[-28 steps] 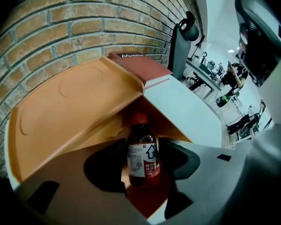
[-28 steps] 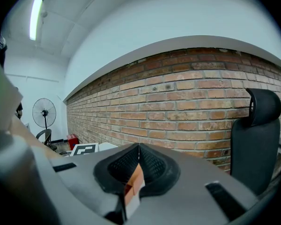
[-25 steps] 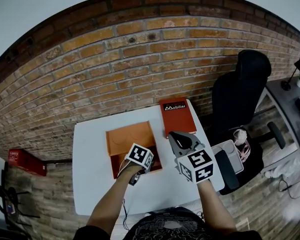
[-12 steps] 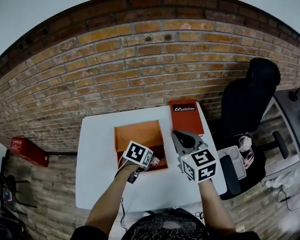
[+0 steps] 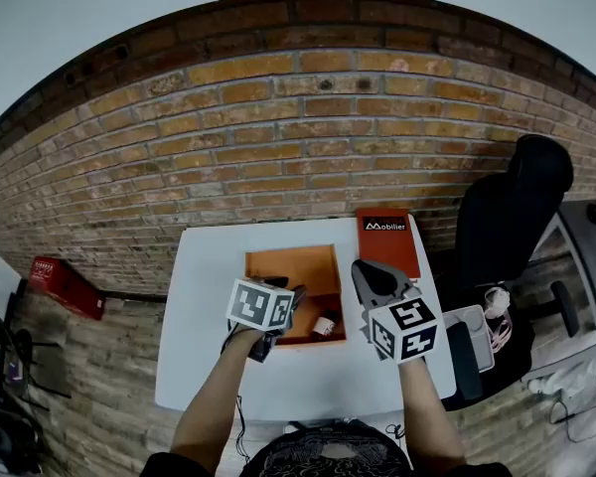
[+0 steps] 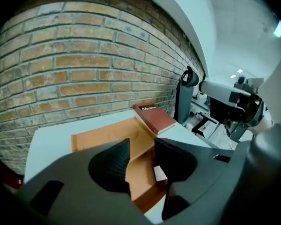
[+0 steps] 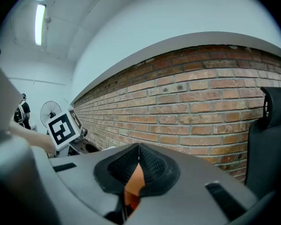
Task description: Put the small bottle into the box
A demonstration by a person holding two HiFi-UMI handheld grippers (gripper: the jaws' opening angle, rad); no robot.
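The open orange box sits on the white table. The small bottle, white with a red band, lies inside it near the front right corner. My left gripper hovers over the box's front left part, a little apart from the bottle. Its jaws are closing with nothing between them. In the left gripper view the box floor shows through the gap of the left gripper, and the bottle peeks out beside the right jaw. My right gripper is shut and empty, beside the box's right wall.
A red book-like lid lies at the table's far right. A black office chair and a grey tray stand to the right of the table. A brick wall runs behind. A red case lies on the floor at left.
My left gripper has drawn back to the left, away from the bottle, which stays lying in the box. The right gripper has barely moved.
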